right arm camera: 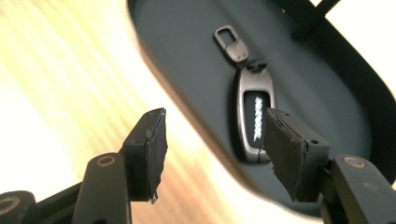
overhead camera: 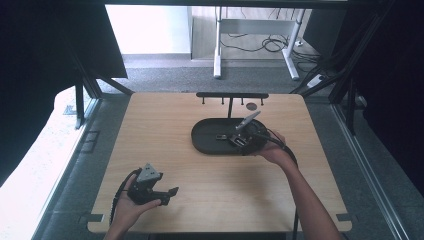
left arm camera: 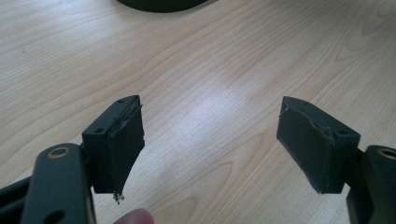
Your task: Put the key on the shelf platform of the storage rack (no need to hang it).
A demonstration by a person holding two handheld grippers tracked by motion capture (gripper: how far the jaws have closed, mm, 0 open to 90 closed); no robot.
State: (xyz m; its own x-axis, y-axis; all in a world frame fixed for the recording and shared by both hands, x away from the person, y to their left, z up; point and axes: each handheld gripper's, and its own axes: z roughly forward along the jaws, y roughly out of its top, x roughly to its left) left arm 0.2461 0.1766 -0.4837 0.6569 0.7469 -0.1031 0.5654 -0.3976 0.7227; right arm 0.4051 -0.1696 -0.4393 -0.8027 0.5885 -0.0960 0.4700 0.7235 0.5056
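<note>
Key fob (right arm camera: 254,119) lying flat in black tray (right arm camera: 187,60).
Right gripper (right arm camera: 212,149) above it, partly open, empty; left gripper (left arm camera: 210,144) wide open, empty, over table (left arm camera: 210,70).

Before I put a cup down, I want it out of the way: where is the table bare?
Bare wood runs along the table left of the tray, and across the near middle between the left hand-held gripper and the right forearm. It is crowded at the tray, where the key fob lies under the right hand-held gripper.
</note>
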